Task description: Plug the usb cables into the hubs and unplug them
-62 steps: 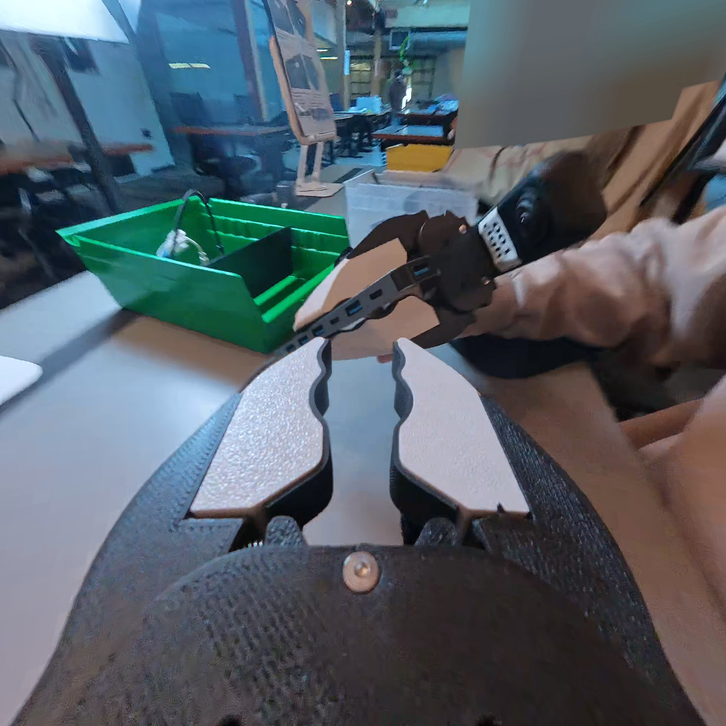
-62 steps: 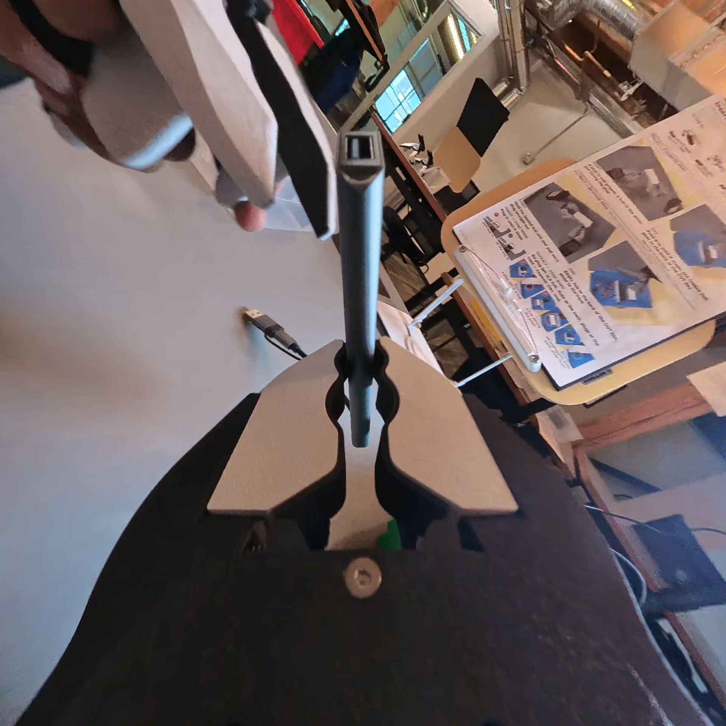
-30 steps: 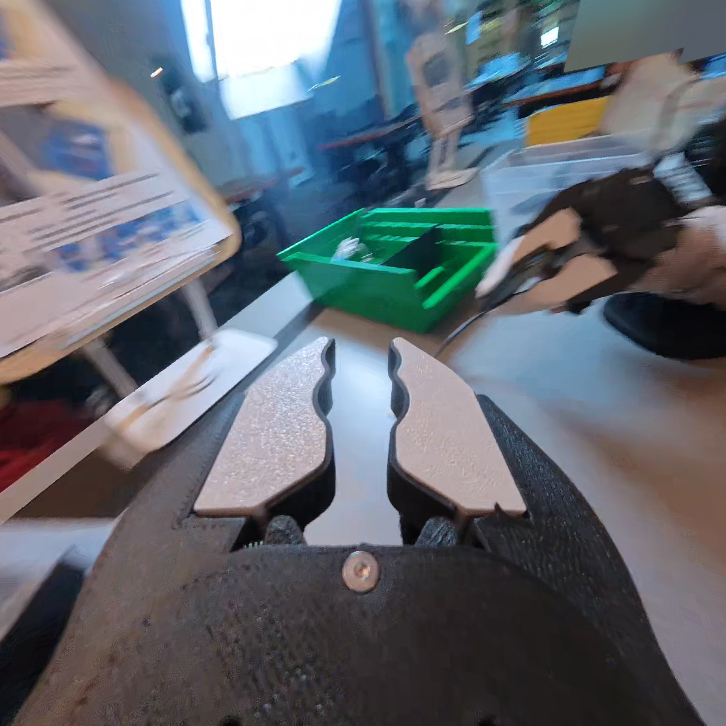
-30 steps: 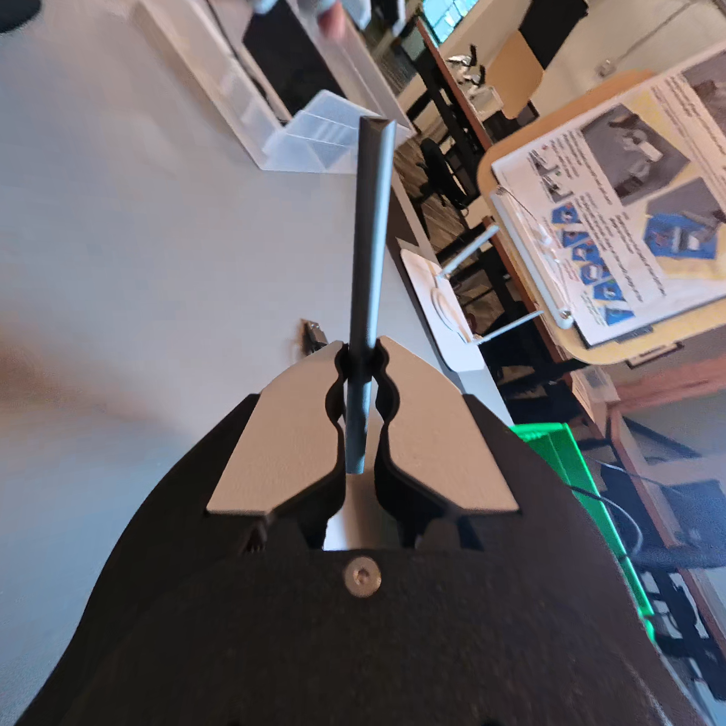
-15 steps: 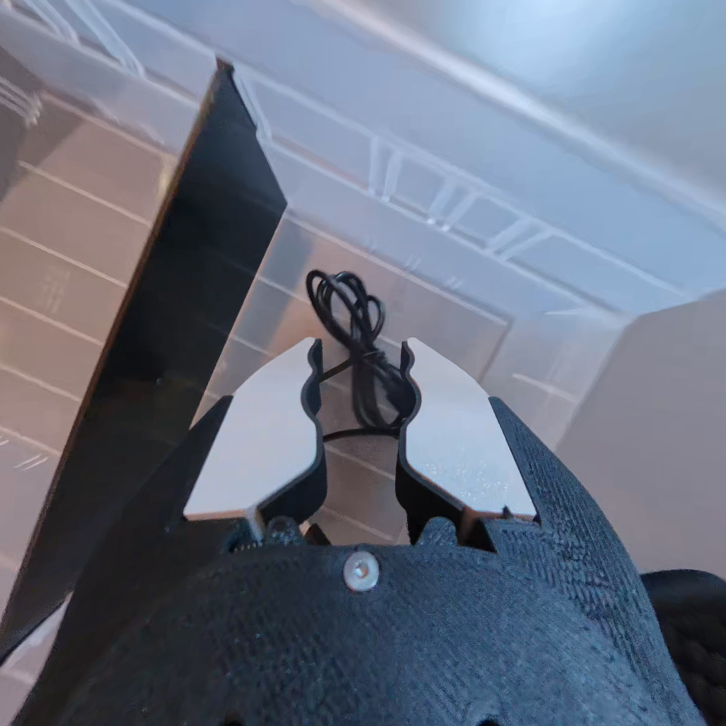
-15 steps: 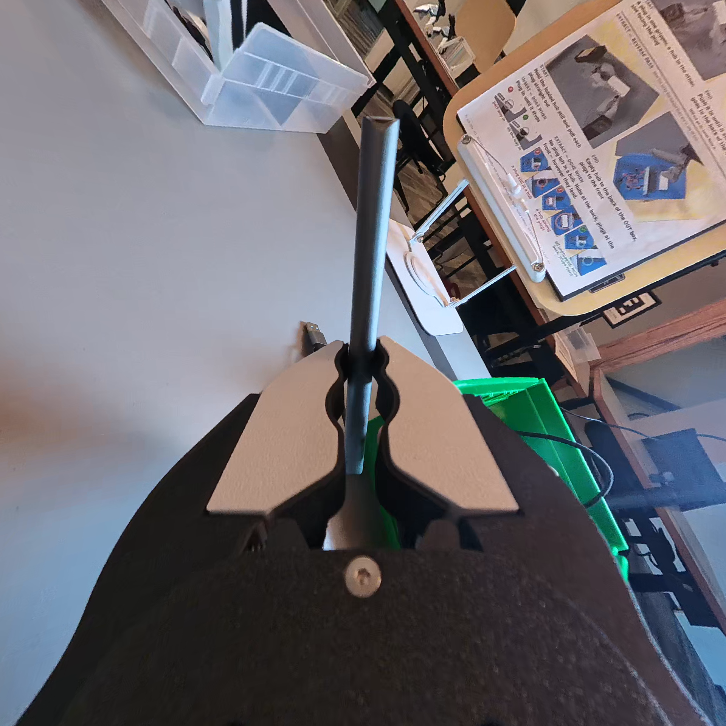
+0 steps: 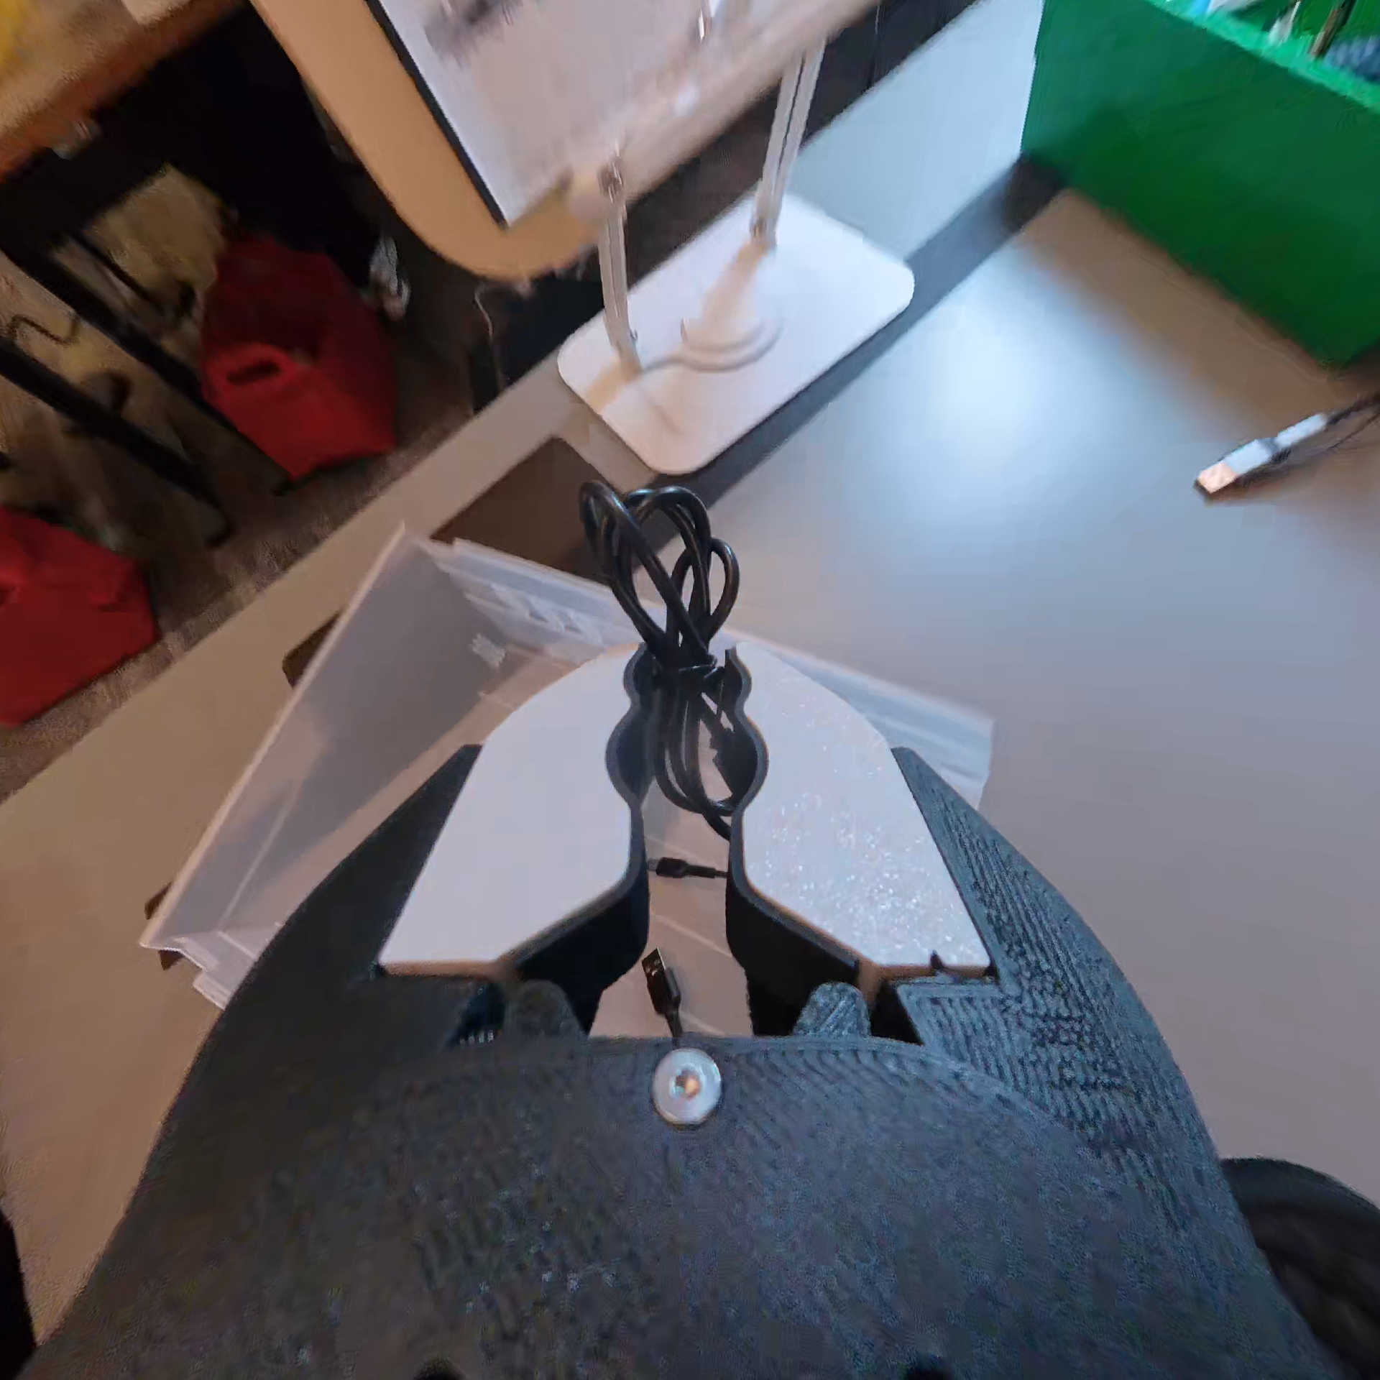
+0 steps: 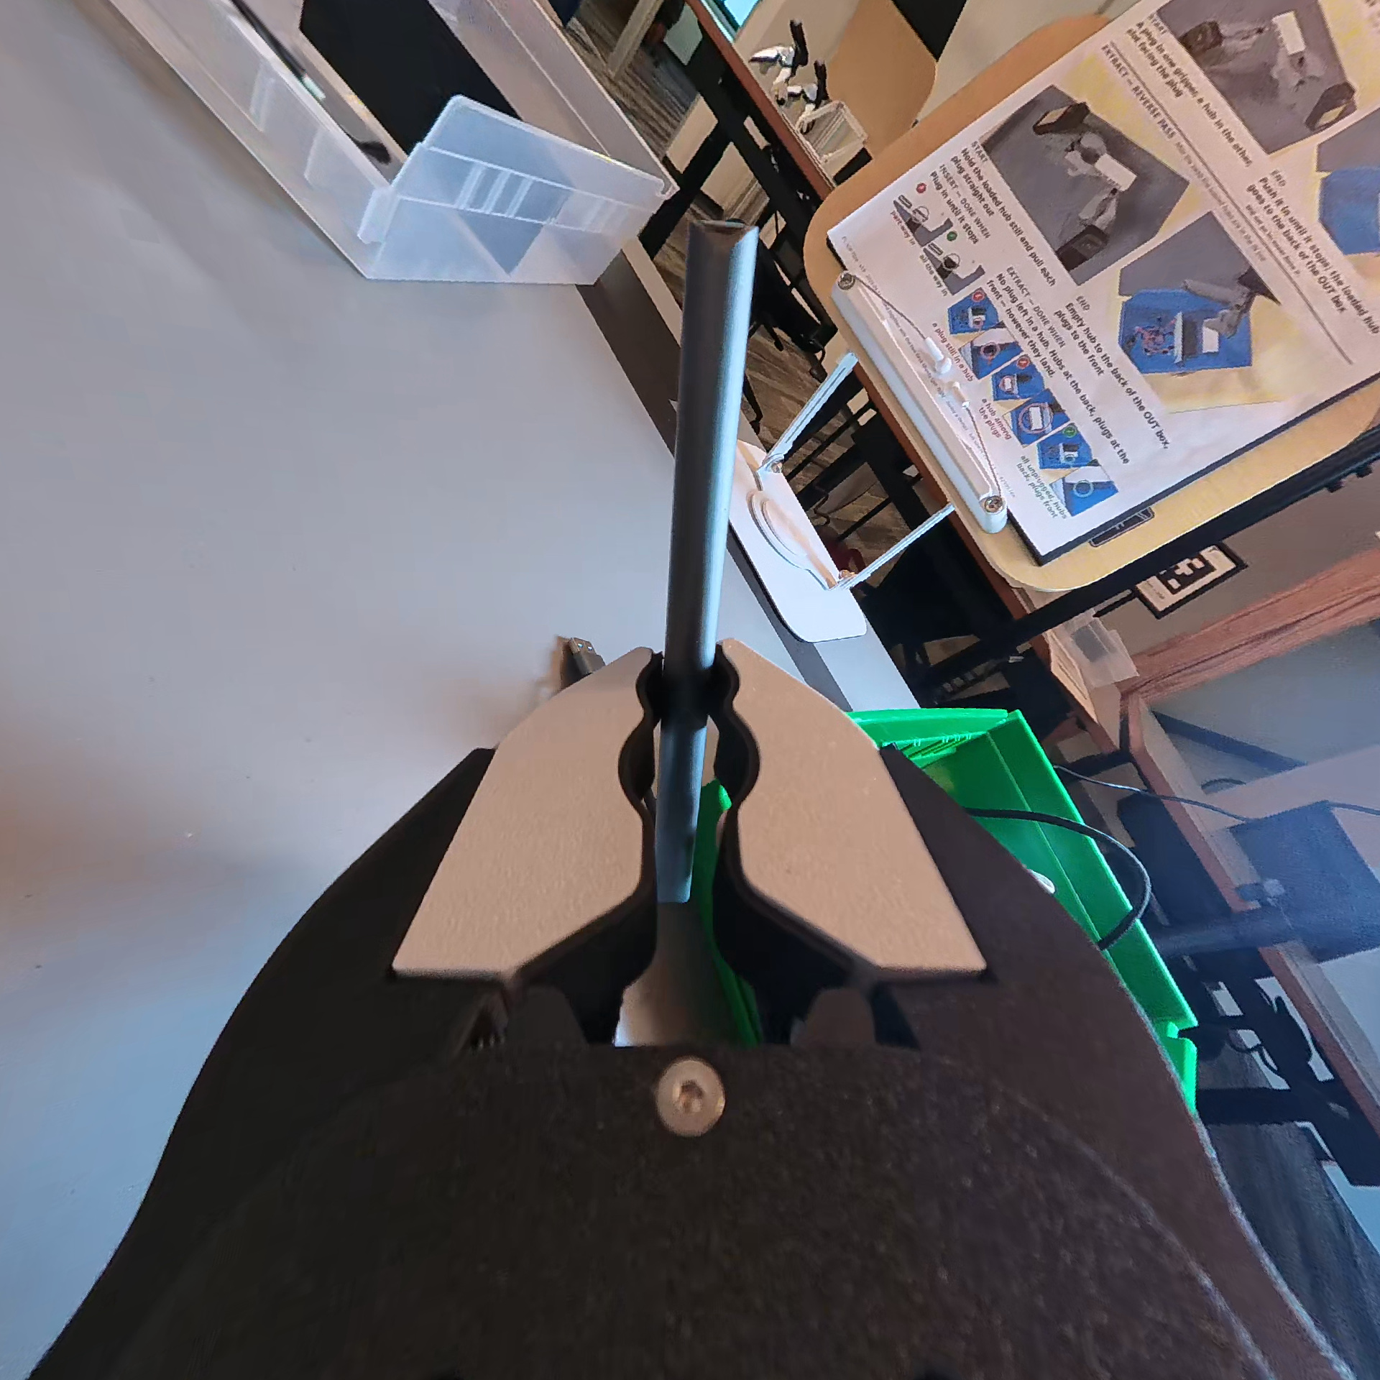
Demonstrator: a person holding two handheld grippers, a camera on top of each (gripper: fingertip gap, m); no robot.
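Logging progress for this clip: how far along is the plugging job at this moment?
Early stage. Done: both parts are picked up. The right gripper is shut on the grey hub; the left gripper is shut on a bundled black cable, above the clear bin. Its plug dangles free. Another plug lies loose on the table. Left: plugging in, then unplugging.

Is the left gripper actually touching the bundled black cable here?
Touching. The left wrist view shows the left gripper with its fingertips closed on the coiled black cable, which is lifted above the clear bin.
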